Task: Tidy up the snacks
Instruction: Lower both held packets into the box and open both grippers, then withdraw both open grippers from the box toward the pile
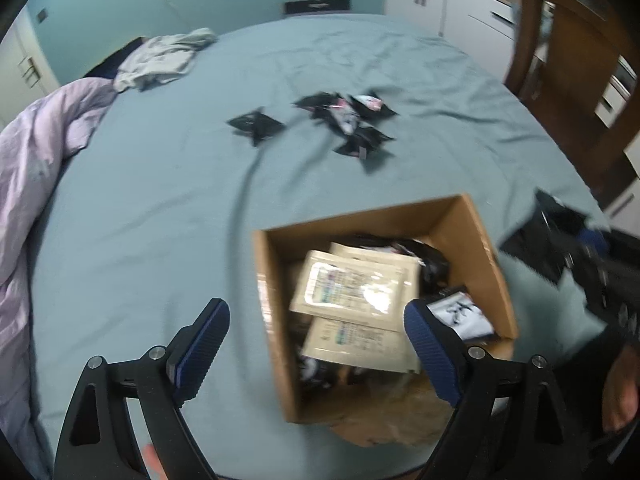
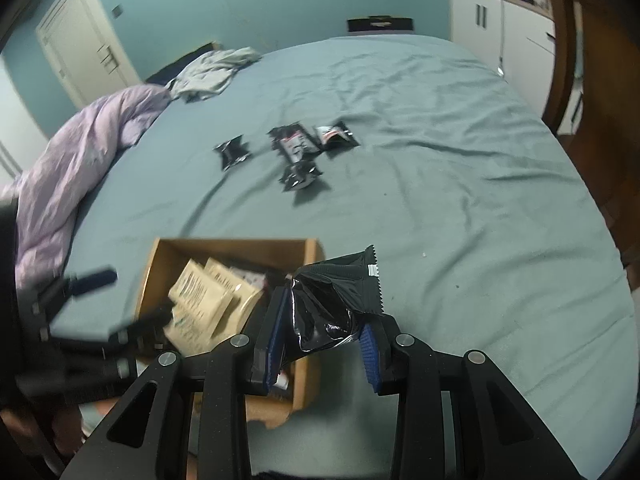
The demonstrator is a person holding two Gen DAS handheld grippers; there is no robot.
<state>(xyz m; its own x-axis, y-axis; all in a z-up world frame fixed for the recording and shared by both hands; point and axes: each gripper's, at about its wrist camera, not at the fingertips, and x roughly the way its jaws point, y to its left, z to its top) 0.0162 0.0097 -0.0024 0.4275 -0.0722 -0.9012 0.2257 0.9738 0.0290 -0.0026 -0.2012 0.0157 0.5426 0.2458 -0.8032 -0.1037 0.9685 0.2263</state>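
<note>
Hovering over box, left gripper is seen w/ jaws spread, nothing held. Tan packets lie inside. Black packets are scattered on bed beyond. Right gripper is clamped on black packet at box's right edge.

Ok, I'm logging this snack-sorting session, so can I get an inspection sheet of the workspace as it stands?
Surface: wrinkled teal bedsheet over a bed.
Job's things: open brown cardboard box holding beige flat packets and dark ones; four loose black snack packets lying farther up the sheet; one crinkled black foil packet held near the box's right wall.
Clutter: lilac duvet and grey crumpled garment along the left edge.
Grippers: left hand-held gripper open, over the box; right hand-held gripper shut on the foil packet.
Cables: nothing seen.
Surroundings: teal wall, white door, white cabinets, brown wooden furniture.
</note>
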